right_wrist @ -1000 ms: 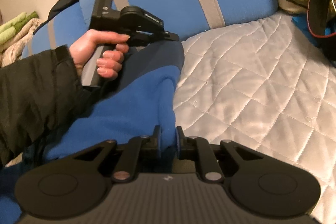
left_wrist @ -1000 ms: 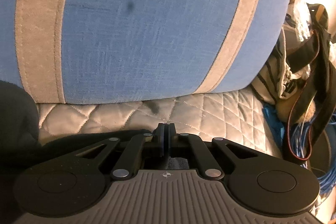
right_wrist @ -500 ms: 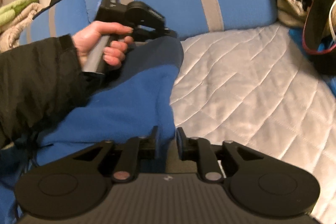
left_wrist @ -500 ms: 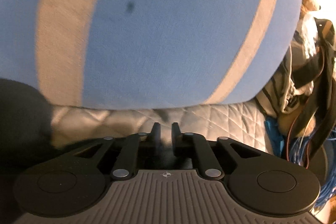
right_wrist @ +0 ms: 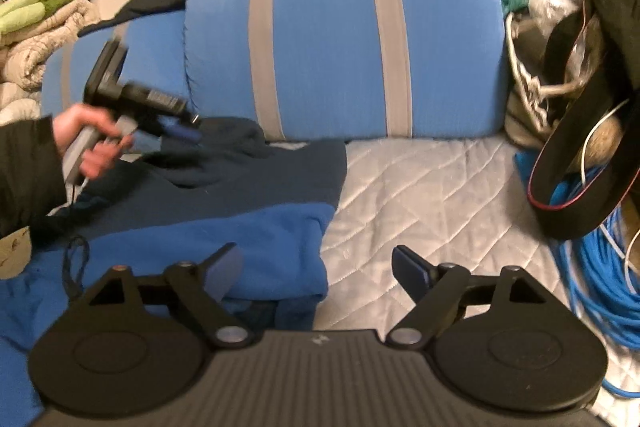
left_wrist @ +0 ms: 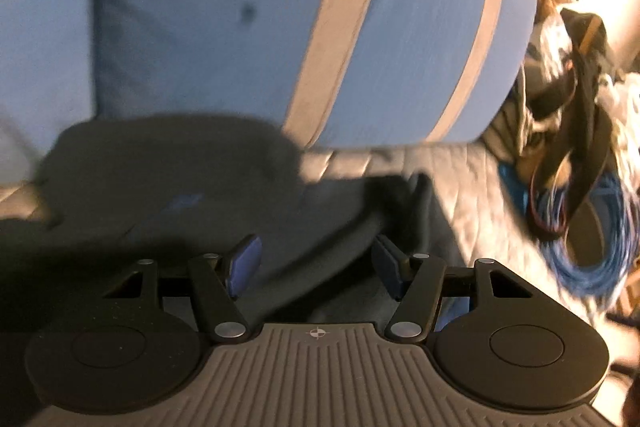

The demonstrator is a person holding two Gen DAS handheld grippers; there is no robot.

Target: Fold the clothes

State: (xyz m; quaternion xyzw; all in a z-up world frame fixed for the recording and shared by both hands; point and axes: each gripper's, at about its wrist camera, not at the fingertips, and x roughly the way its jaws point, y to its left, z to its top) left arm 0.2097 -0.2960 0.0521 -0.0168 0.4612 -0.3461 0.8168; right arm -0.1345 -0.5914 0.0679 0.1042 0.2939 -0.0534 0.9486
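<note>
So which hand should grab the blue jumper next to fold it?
Probably the right. The right gripper hangs open directly over the blue jumper's folded edge on the quilt. The left gripper, also open, sits farther back over the dark hood, near the cushion.

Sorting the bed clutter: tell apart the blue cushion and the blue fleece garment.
The cushion stands plump and upright with grey stripes; the garment lies flat and folded on the quilt, with a navy upper part. The cushion is untouched; the garment lies below both open grippers. Both are blue fabric.
</note>
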